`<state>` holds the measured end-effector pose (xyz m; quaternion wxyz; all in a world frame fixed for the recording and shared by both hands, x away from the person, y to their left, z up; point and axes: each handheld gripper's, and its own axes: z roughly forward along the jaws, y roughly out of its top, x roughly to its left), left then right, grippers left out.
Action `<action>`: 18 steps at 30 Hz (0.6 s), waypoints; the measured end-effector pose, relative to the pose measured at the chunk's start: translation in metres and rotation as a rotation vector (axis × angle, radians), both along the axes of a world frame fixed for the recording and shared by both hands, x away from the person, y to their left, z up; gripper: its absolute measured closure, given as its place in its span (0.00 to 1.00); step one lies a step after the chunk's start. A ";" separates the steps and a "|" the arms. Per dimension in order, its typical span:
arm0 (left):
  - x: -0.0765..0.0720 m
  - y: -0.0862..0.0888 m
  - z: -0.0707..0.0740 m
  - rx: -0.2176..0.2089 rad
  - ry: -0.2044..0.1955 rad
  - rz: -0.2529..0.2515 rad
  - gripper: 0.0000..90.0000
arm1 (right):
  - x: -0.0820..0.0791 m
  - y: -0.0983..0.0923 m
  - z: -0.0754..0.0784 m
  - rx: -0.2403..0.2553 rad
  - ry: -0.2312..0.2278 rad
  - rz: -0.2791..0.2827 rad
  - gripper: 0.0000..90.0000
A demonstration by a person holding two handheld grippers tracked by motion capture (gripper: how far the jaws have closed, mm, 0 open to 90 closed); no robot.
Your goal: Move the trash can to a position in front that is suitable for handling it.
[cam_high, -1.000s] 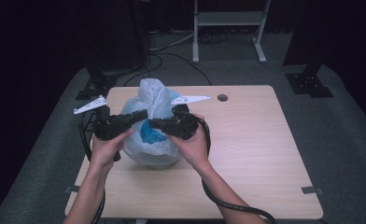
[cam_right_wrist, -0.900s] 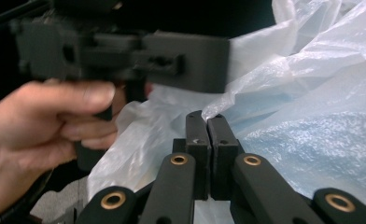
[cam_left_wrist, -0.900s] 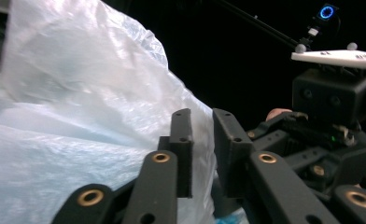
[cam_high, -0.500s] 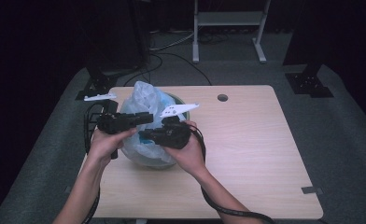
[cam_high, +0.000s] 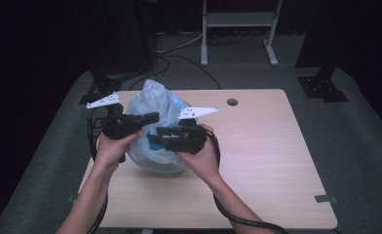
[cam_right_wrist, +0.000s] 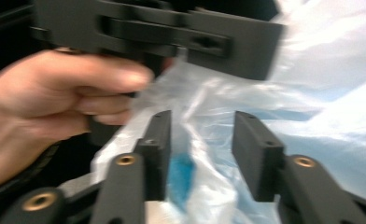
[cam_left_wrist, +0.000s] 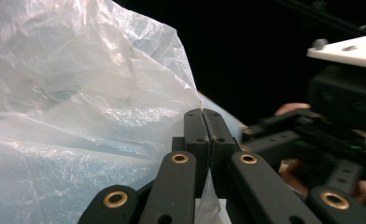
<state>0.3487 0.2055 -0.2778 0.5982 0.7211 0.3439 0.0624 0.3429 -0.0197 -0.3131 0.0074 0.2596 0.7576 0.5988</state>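
A pale wood-grain table (cam_high: 257,161) with rounded corners stands on grey carpet (cam_high: 359,146) in a dark room; a round cable hole (cam_high: 232,102) sits in the tabletop to the right of and behind the bag, and behind the table a light metal stand (cam_high: 238,29) and loose cables on the floor (cam_high: 179,53) show against the blackness. The landmark is a bulging bag of thin, crinkled, translucent white plastic (cam_high: 156,124), resting on the table's left half, with something bright blue (cam_right_wrist: 181,175) glimmering through its film. The left gripper (cam_high: 147,117), matte black with brass-coloured pivot pins, comes in at the bag's left side; its jaws are pressed flat together, and a fold of the bag's film is pinched between them, as the left gripper view shows by the sliver of plastic below the pads. The right gripper (cam_high: 155,139) lies at the bag's front right; its jaws have just been opening and now stand apart, with rumpled film and the blue patch between them, the pads not pressing on it. A flat white three-cornered plate (cam_high: 198,112) tops it, just right of the bag's peak.
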 end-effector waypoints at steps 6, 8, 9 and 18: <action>-0.005 -0.015 0.003 -0.009 -0.014 -0.061 1.00 | 0.009 0.001 0.001 0.015 0.016 -0.015 0.40; -0.007 -0.022 0.006 0.001 -0.030 -0.079 1.00 | 0.010 0.003 0.000 0.011 0.018 -0.023 0.41; -0.007 -0.022 0.006 0.001 -0.030 -0.079 1.00 | 0.010 0.003 0.000 0.012 0.021 -0.027 0.43; -0.007 -0.028 0.003 -0.043 -0.029 -0.112 1.00 | 0.013 0.004 0.000 0.059 0.043 -0.043 0.79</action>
